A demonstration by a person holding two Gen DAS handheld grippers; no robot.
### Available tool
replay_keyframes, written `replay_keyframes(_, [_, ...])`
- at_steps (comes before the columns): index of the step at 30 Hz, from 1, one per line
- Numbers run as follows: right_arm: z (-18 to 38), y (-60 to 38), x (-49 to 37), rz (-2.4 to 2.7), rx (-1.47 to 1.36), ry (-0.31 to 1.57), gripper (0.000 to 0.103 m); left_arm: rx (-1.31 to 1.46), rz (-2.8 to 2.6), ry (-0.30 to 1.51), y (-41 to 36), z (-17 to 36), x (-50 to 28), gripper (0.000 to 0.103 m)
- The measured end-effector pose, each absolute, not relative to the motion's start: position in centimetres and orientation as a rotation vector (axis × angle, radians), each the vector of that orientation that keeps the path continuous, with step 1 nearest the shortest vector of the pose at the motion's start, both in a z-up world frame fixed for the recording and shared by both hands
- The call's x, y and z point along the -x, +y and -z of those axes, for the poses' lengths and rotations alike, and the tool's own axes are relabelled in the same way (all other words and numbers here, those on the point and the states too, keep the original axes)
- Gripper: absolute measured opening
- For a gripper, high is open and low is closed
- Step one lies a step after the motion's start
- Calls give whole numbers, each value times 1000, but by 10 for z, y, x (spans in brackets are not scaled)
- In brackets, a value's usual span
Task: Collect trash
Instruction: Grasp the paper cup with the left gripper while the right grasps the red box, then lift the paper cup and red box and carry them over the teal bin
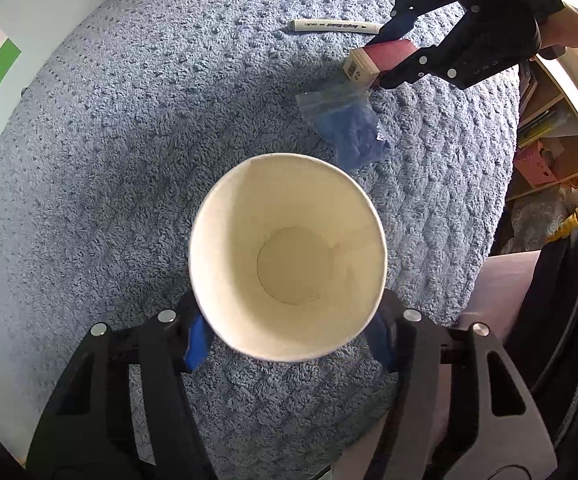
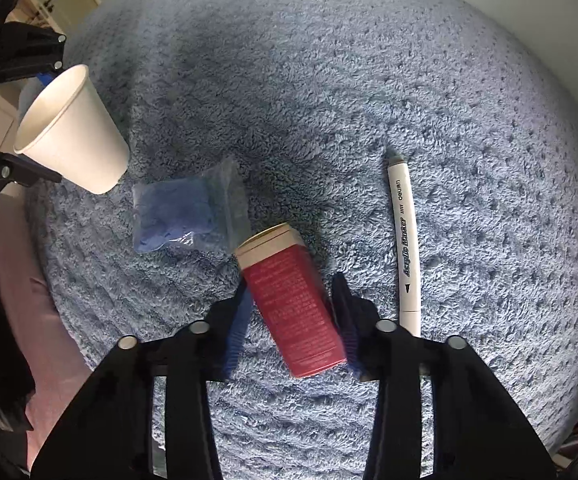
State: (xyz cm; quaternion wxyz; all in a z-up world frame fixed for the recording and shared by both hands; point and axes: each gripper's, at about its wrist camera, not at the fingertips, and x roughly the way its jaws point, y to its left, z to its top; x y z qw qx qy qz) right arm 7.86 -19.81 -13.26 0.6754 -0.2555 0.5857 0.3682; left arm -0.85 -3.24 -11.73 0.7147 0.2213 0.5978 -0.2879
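Beside the plastic bag [image 2: 187, 208], the right gripper [image 2: 295, 316] clamps the red box [image 2: 293, 304] — the left gripper [image 1: 289, 336] grips the paper cup [image 1: 287, 256] upright, likely to receive it

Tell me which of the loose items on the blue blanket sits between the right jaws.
The red box with the beige cap. It lies between the right gripper jaws, while the white marker and the plastic bag lie off to its sides.
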Motion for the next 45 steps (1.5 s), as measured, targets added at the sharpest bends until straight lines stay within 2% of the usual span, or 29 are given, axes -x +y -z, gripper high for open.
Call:
replay_keyframes(3, [131,-199,-75,-833,559,1311,35,-493,642,1306,-36,114,9,55])
replay_keyframes(24, [72,-252,-37,-698,422,1215,35,-587,668,1182,-61,77,16,55])
replay_keyframes(45, [53,-357,100,-331,95,1211,35,-859,1066,1045,-189,69,72,55])
